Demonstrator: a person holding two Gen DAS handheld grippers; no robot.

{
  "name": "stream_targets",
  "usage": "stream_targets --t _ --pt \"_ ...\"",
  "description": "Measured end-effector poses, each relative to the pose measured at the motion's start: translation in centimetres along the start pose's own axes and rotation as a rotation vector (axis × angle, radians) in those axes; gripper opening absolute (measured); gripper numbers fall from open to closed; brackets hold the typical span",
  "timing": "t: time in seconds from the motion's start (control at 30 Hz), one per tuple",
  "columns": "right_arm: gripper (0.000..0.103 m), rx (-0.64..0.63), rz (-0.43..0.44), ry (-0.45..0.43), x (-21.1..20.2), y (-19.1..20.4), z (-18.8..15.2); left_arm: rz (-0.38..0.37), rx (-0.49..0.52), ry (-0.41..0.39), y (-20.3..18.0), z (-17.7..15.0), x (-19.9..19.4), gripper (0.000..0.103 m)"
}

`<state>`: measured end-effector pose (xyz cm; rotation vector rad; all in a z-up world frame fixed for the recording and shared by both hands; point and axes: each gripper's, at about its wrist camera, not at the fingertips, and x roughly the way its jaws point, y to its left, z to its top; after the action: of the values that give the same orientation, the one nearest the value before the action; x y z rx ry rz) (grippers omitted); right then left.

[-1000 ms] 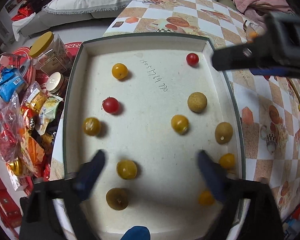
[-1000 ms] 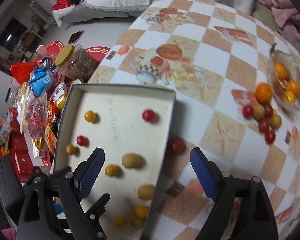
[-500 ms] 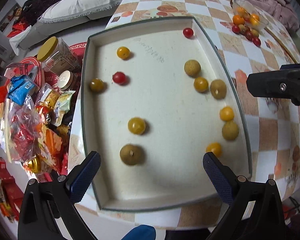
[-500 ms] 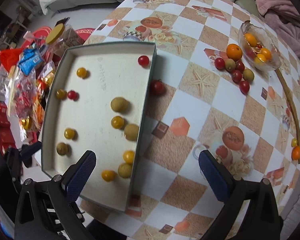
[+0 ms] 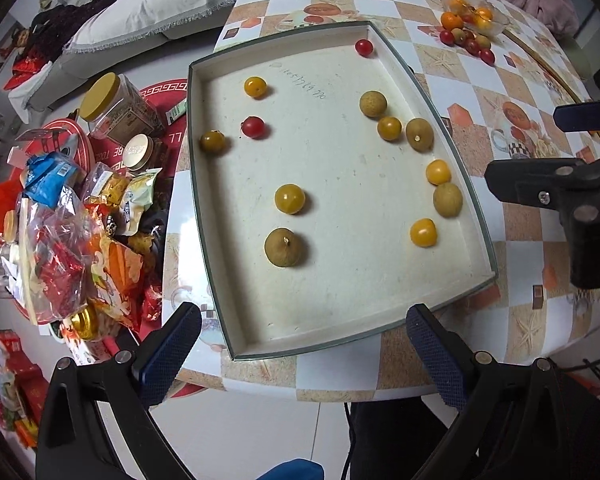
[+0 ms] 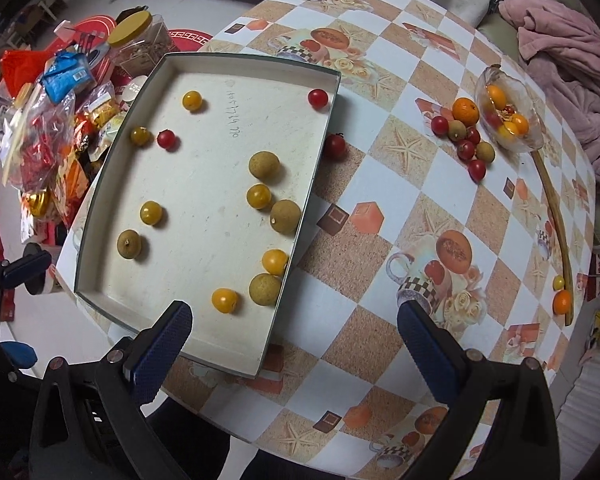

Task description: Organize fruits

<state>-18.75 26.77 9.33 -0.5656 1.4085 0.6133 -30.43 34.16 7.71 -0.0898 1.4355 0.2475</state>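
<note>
A shallow cream tray (image 5: pixel 260 344) (image 6: pixel 172 60) lies on the checked table and holds several small fruits: yellow tomatoes (image 5: pixel 289 199), red tomatoes (image 5: pixel 253 127) and brown longans (image 5: pixel 283 247). One red tomato (image 6: pixel 334 147) lies on the table just outside the tray's right wall. A glass bowl (image 6: pixel 508 114) of fruit sits far right, with loose fruits (image 6: pixel 465 128) beside it. My left gripper (image 5: pixel 300 354) is open and empty, above the tray's near edge. My right gripper (image 6: pixel 294 354) is open and empty, above the tray's near right corner.
A pile of snack bags (image 5: pixel 60 216) and jars (image 5: pixel 112 108) sits to the left of the table. A long wooden stick (image 6: pixel 554 216) lies along the table's right side with small fruits (image 6: pixel 562 302) near its end. A pink blanket (image 6: pixel 568 44) is beyond.
Both grippers have pulled back and up from the tray, so more of the table shows. The fruits in the tray rolled to slightly different places.
</note>
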Motion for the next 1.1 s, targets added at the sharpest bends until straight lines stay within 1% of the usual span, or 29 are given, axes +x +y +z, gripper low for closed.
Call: stream_targets --t 0.4,1.1 --pt "0.103 -0.004 -0.024 0.001 -0.7 0.9 0.0 0.0 0.036 -0.001 0.0 0.1 -0.7 0.103" --pt "0.103 -0.01 -0.038 0.009 -0.7 1.3 0.6 -0.018 0.059 -0.009 0.4 1.1 -0.8 0.103"
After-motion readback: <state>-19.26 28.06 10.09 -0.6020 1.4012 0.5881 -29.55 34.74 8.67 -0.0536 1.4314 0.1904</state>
